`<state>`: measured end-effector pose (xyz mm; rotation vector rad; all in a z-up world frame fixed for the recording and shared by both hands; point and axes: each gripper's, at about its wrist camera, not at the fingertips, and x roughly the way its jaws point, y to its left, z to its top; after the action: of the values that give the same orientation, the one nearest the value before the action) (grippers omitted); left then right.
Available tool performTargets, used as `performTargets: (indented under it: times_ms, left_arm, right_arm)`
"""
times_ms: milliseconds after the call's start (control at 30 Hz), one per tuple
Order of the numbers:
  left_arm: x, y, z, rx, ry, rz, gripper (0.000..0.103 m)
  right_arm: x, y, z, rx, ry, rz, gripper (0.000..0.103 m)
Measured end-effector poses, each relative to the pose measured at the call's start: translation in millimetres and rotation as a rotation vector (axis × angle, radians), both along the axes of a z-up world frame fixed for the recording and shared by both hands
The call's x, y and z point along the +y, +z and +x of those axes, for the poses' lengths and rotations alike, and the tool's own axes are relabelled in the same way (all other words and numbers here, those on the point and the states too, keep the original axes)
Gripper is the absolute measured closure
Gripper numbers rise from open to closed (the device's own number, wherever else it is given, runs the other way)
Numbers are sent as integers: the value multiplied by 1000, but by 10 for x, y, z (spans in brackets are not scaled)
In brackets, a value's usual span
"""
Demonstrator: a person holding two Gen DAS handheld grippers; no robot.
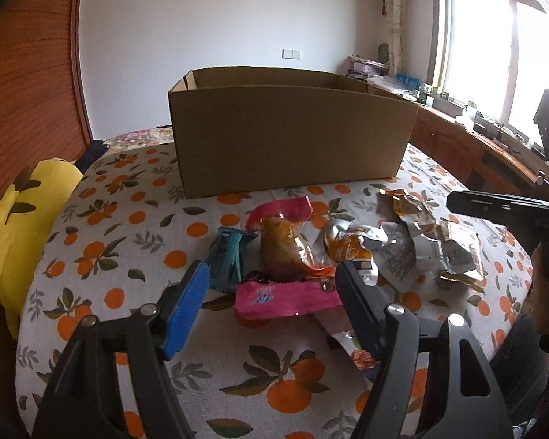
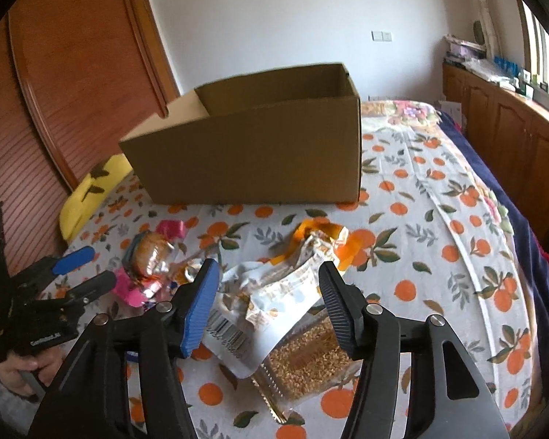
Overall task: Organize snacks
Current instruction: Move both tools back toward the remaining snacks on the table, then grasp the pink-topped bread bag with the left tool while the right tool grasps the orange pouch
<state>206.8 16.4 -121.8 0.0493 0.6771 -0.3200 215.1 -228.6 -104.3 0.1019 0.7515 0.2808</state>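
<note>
I'm in a home bedroom: orange-print bedsheet [image 2: 439, 190], yellow plush pillow [image 1: 22, 226], slatted wooden wardrobe door [image 2: 55, 84], curtained window [image 1: 494, 40].

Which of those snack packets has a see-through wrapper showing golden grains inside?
The clear grain packet, lying nearest the camera below the open right claw. The silver barcode pouch overlapping it is opaque, and the pink-edged packet sits off to the left.

Snack packets [image 1: 311, 256] before cardboard box [image 1: 292, 139]

White far wall [image 1: 219, 36]; wooden wardrobe [image 1: 25, 91] left; bright window [image 1: 494, 55] above wooden cabinets [image 2: 512, 139] right.
</note>
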Motion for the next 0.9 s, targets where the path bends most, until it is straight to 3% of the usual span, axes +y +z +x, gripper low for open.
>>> performTargets:
  times_ms: [900]
  left_arm:
    - [11, -148, 44, 10, 21, -27, 31]
  right_arm:
    - [-94, -481, 598, 182, -124, -46, 26]
